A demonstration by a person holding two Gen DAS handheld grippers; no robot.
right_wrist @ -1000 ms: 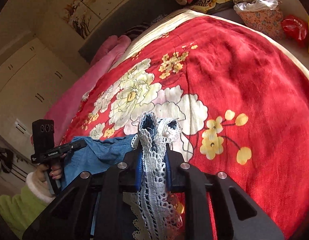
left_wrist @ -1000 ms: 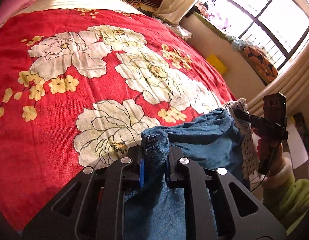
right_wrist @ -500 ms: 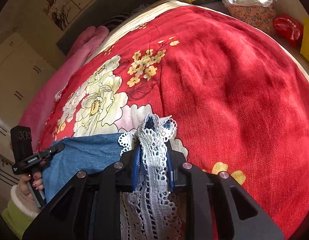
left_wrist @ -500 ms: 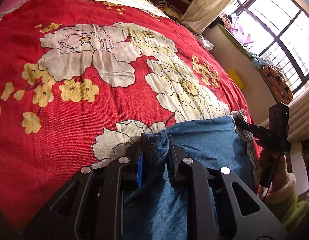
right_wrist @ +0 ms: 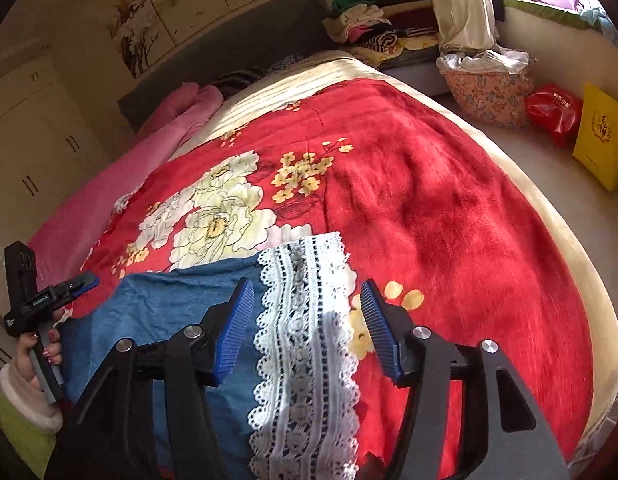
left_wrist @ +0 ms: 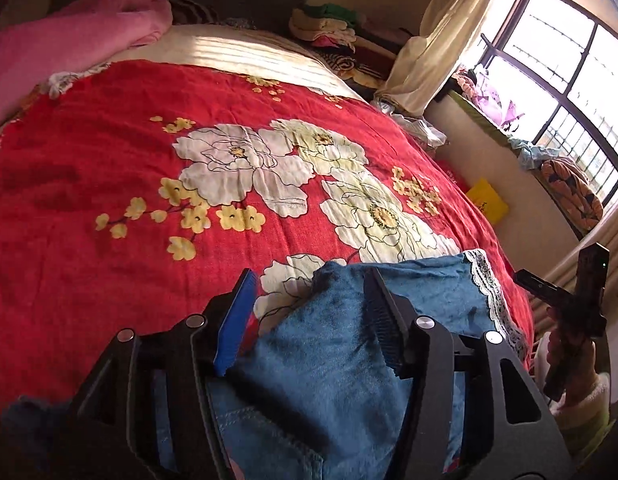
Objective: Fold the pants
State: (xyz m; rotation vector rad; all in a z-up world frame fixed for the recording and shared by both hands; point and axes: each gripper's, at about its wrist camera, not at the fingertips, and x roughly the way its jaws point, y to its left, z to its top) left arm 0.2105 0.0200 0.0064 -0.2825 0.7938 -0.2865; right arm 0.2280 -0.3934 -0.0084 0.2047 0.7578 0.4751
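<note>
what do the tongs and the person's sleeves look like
Both tongs, left and right, are black linkage frames with silver pivot bolts and ribbed blue pads. Each hangs on a black pistol-grip handle. The sleeve is lime green with a fluffy cream cuff; the nails are painted dark red.

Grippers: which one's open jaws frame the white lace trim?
The right gripper; the lace trim lies loose between its pads. The left gripper frames only plain blue denim.
</note>
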